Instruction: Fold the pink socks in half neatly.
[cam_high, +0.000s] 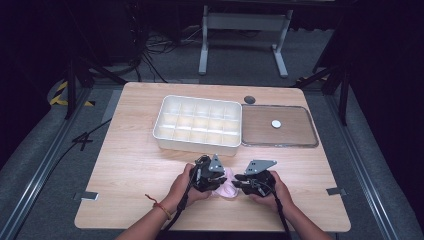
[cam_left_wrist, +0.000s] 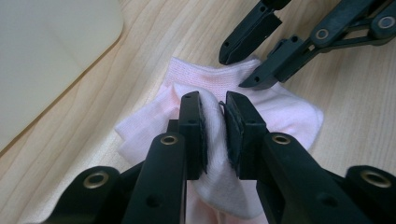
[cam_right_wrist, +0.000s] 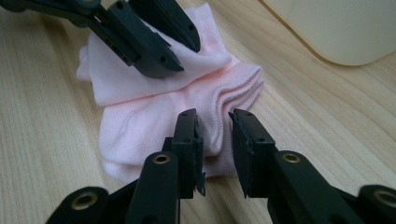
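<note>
Jaws of the left gripper (cam_left_wrist: 215, 135) are nearly closed and pinch a raised fold of a pale pink sock (cam_left_wrist: 280, 112), cloth bunched white between the pads. Just beside it, at about three o'clock on the table, the right gripper (cam_right_wrist: 215, 140) stands with its jaws a little apart around the sock's layered edge; I cannot tell if its pads press the cloth.

From above, the sock (cam_high: 226, 189) lies crumpled on the wooden table (cam_high: 130, 165) near its front edge, at six o'clock, between both hands. Past it, at twelve o'clock, sits a white compartment tray (cam_high: 161, 131). Touching the tray's right side lies a flat clear lid (cam_high: 300, 142) with a small white disc (cam_high: 276, 123) on it.
</note>
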